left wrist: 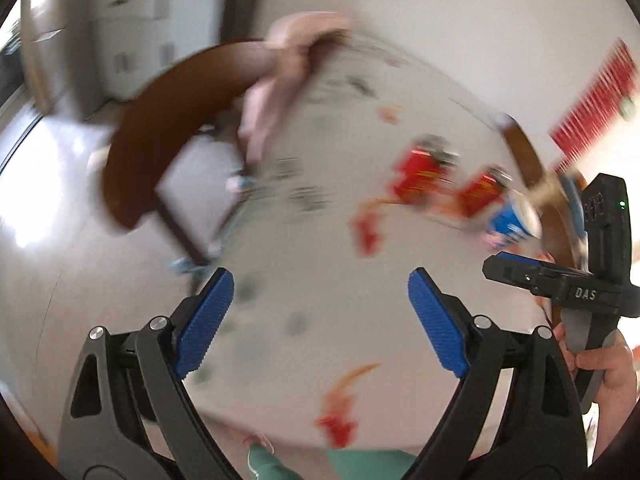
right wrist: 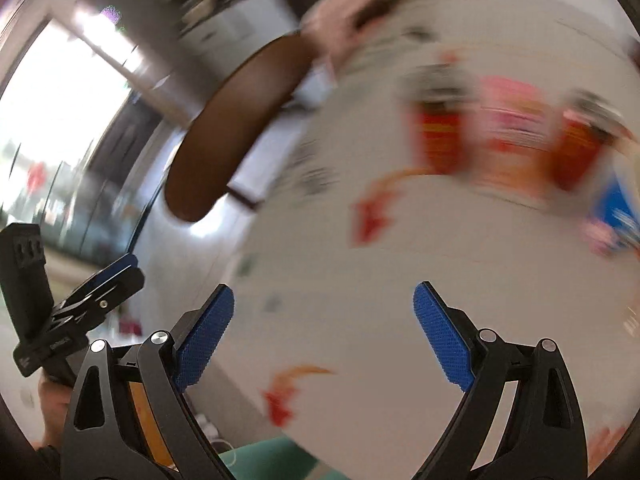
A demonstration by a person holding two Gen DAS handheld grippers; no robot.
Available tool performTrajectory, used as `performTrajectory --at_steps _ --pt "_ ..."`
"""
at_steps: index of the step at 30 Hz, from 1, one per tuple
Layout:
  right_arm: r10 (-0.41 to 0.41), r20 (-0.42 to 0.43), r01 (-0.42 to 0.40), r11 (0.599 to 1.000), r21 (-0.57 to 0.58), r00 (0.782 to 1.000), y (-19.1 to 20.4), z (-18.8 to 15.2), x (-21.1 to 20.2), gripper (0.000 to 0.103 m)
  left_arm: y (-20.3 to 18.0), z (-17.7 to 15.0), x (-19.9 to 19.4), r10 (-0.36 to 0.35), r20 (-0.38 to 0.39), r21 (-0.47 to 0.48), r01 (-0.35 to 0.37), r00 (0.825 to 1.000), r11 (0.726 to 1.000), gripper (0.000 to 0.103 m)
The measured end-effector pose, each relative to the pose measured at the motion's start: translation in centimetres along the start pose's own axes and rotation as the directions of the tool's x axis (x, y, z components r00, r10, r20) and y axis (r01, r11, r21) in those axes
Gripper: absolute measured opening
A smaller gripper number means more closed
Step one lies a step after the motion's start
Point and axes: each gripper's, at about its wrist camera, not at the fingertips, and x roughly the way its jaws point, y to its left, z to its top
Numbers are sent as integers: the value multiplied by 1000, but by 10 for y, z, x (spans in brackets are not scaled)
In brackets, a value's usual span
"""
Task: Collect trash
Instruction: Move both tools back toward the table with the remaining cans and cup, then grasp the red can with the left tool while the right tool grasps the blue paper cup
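Note:
Both views are blurred by motion. A table with a white patterned cloth (left wrist: 320,272) fills both views. On its far right side lie red packets (left wrist: 420,174), a second red packet (left wrist: 482,192) and a blue packet (left wrist: 508,222). In the right wrist view the red packets (right wrist: 440,144) flank a pink item (right wrist: 512,128), with the blue packet (right wrist: 616,208) at the right edge. My left gripper (left wrist: 320,320) is open and empty above the cloth. My right gripper (right wrist: 324,332) is open and empty too; it also shows in the left wrist view (left wrist: 560,280) at the right.
A dark wooden chair (left wrist: 160,128) with a pink cloth (left wrist: 280,80) over its back stands at the table's far left. White cabinets (left wrist: 152,32) are behind it. A red-striped thing (left wrist: 592,108) is at far right. The left gripper shows in the right wrist view (right wrist: 80,300).

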Motion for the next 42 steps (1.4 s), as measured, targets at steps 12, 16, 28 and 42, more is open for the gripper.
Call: performTrajectory --at_steps 12,16,28,42 --pt "-124 153 85 967 240 980 -176 2 -106 91 -195 50 78 -130 -66 260 143 989 955 87" --pt "-126 147 81 958 276 981 -211 14 -105 91 -231 63 110 -127 -90 322 150 988 935 89" --pt "-64 92 31 948 318 994 -253 50 -62 81 -261 92 208 -28 -220 421 120 975 899 89" --pt "-33 16 26 938 345 999 -287 70 -27 61 -270 109 259 -44 -246 422 148 968 894 90"
